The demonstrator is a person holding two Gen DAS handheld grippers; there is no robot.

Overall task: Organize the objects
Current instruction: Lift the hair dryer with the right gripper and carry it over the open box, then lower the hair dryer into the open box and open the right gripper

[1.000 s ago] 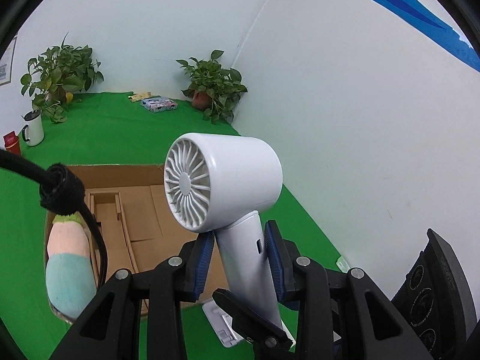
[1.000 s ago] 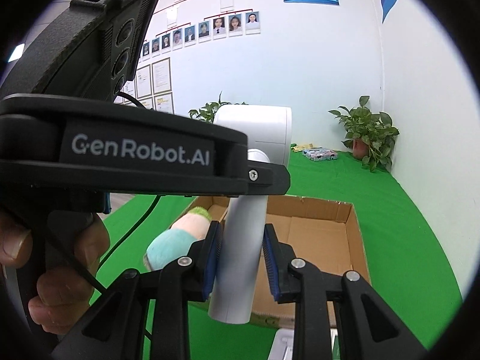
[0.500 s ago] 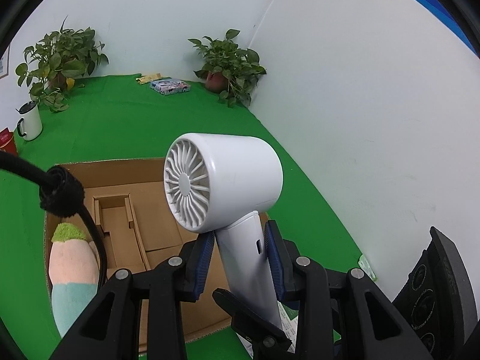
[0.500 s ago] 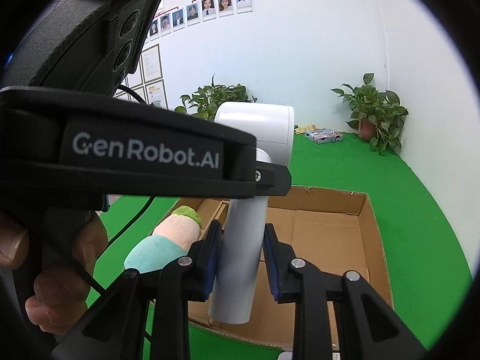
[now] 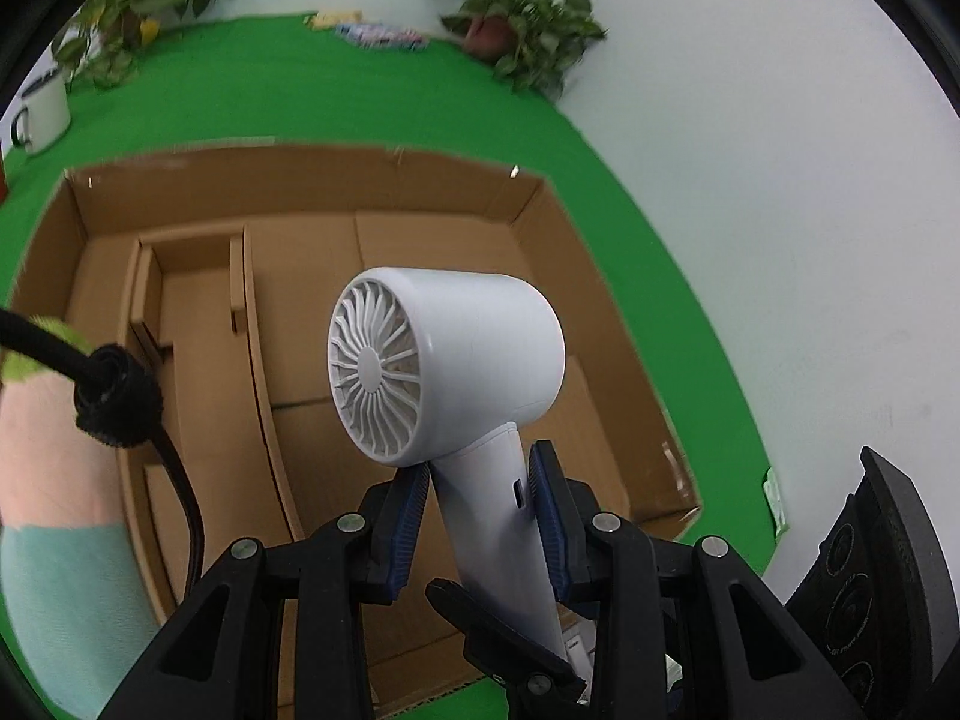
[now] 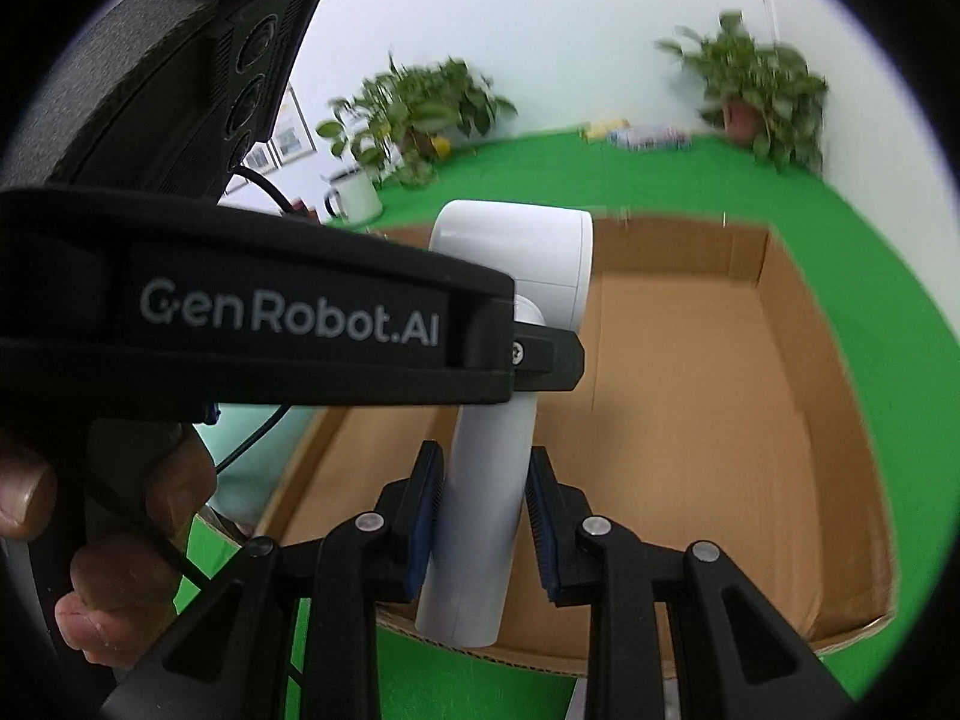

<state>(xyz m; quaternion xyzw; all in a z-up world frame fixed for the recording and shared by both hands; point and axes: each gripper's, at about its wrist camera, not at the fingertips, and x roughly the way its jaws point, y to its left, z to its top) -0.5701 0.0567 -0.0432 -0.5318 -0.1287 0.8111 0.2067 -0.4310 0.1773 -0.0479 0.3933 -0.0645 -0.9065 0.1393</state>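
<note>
Both grippers, left (image 5: 480, 516) and right (image 6: 485, 519), clamp the hair dryer (image 5: 456, 360)'s handle; lower it level into the box (image 5: 528, 276)'s open half.

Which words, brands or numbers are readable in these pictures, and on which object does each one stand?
"GenRobot.AI": white letters on the black plastic body of the left gripper, seen in the right wrist view.
Framed papers on the white wall: too blurred to read.
Flat colourful packet on the green cloth: blurred, unreadable.

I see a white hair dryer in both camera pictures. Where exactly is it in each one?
Left wrist view: the hair dryer sits at centre, grille facing the camera, handle between the left gripper pads.
Right wrist view: hair dryer centre-left, seen from behind.
Shared landmark: the open cardboard box beneath it.
</note>
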